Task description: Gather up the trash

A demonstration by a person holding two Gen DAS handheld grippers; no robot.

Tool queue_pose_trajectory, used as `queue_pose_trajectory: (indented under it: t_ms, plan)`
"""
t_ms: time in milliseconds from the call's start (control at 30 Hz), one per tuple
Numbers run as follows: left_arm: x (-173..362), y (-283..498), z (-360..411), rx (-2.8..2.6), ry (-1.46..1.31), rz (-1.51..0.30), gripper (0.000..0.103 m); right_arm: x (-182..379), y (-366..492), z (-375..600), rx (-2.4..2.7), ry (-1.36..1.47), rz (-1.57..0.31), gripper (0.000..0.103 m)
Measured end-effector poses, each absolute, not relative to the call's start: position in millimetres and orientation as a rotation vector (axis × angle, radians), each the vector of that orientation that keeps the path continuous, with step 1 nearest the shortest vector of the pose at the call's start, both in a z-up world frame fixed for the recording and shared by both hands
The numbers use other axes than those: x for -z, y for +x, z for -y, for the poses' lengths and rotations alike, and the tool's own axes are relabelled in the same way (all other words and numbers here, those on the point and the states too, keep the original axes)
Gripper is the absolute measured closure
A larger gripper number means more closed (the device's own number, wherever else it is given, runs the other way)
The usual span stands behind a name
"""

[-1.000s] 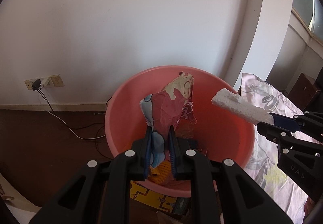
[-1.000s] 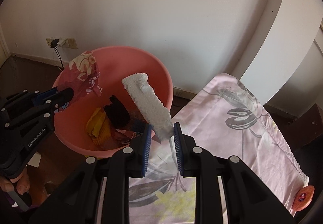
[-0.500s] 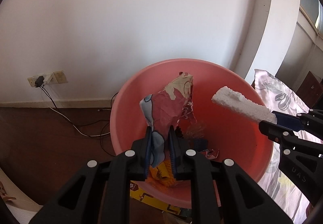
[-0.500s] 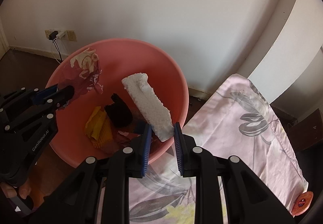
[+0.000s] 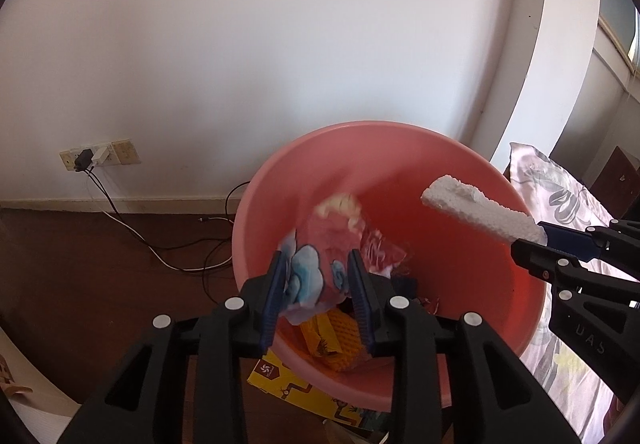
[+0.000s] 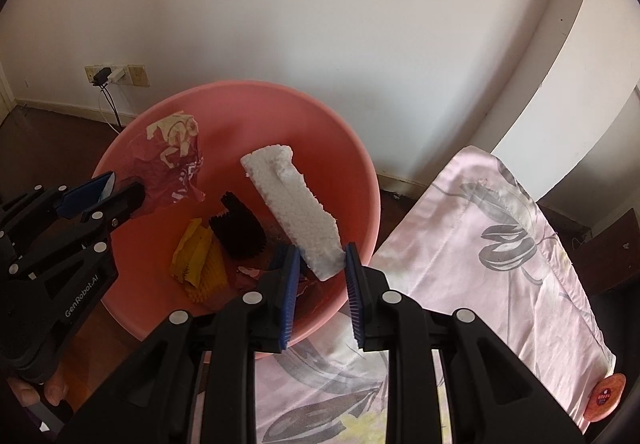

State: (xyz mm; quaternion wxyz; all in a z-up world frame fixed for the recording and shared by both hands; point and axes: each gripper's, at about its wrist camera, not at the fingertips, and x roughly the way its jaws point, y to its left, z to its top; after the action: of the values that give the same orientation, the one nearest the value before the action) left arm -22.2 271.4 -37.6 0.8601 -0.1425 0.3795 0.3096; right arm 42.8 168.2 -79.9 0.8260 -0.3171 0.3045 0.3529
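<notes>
- White wall and dark floor sit behind a pink basin (image 5: pixel 472 164), which I see from both wrist views.
- My left gripper (image 5: pixel 318 284) has its jaws opening; half a second back they were pinched on the wrapper (image 5: pixel 332 244), and now there is a clear gap on both sides.
- That wrapper is blurred and has dropped lower between the fingers, above the basin's inside; I cannot tell if a pad still touches it.
- My right gripper (image 6: pixel 322 274) is clamped on the low end of the foam strip (image 6: pixel 294 204), same narrow grip as before.
- Foam slants up over the basin, its free end well inside the rim; the basin now fills more of the right view than a second ago.
- Inside the basin lie a yellow net (image 6: pixel 200 264) and a black piece (image 6: pixel 238 228), side by side.
- A flowered sheet (image 6: pixel 500 244) touches the basin's right edge.
- Sockets (image 5: pixel 100 158) with trailing cables (image 5: pixel 160 256) are on the wall to the left, well apart.
- A yellow box (image 5: pixel 288 384) pokes out under the basin.
</notes>
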Motion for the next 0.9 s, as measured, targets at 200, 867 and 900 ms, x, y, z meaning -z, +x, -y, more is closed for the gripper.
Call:
queue_pose_trajectory:
  t_ms: [200,867,900]
  plan:
    - [32,-26,-271,-0.647,-0.293,-0.78,0.058,75,45,-164,-0.778,-0.624,-0.656,0.065]
    - [-10,-54,-239,-0.614,-0.284,-0.698,0.055,49,10,-95,-0.897,-0.368,-0.609,0.056]
    - [-12,-55,-237,-0.614,-0.284,-0.698,0.055,50,9,-91,-0.896,-0.36,-0.608,0.056]
